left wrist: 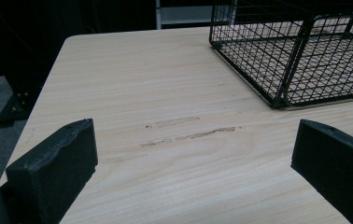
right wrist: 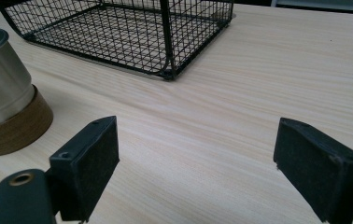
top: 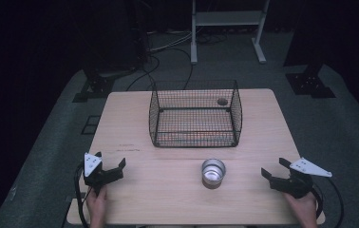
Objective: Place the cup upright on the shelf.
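Note:
A black wire basket (top: 195,114) stands in the middle of the light wooden table (top: 130,133), toward its far side; its near corners show as the basket (left wrist: 300,56) and basket (right wrist: 132,32) in the gripper views. A steel cup with a brown base (top: 213,173) stands upright in front of the basket, and the cup (right wrist: 4,93) sits left of the right gripper's jaws. My left gripper (top: 109,162) rests open at the near left, nothing between its jaws. My right gripper (top: 274,169) is open at the near right, a hand's width from the cup.
A small dark round mark (top: 222,100) lies on the table seen through the basket's far right corner. Faint scuffs (left wrist: 188,130) mark the wood ahead of the left gripper. Beyond the table are a white metal frame (top: 227,28), cables and black stand feet (top: 309,84) on grey floor.

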Tool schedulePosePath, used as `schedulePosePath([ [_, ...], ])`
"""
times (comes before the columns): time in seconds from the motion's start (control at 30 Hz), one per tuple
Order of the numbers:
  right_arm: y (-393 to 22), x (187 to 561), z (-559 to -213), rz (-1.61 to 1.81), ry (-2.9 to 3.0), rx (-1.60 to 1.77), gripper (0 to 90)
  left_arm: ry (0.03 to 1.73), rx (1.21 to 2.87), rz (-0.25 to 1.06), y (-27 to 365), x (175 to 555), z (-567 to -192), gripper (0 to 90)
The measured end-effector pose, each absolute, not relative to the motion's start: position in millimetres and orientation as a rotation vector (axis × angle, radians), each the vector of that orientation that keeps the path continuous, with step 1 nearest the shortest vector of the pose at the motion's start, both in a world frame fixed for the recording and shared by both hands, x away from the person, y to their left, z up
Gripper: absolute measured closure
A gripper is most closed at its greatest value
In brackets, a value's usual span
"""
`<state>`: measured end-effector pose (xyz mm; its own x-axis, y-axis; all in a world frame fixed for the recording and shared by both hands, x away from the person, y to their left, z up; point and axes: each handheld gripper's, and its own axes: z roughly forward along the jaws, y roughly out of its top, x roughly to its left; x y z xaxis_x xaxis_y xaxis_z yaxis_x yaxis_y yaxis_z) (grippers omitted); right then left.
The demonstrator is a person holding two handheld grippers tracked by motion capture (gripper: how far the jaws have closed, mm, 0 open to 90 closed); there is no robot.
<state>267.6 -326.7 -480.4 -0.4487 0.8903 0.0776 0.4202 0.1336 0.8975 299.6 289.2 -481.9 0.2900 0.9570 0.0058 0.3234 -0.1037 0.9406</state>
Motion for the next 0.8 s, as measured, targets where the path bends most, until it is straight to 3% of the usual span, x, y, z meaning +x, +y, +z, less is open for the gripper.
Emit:
schedulePosePath([
  [0.8,-305,262,-472,1.286,2.006,1.150,13.3,1.183,1.626,0.845,289,299,-482,0.0],
])
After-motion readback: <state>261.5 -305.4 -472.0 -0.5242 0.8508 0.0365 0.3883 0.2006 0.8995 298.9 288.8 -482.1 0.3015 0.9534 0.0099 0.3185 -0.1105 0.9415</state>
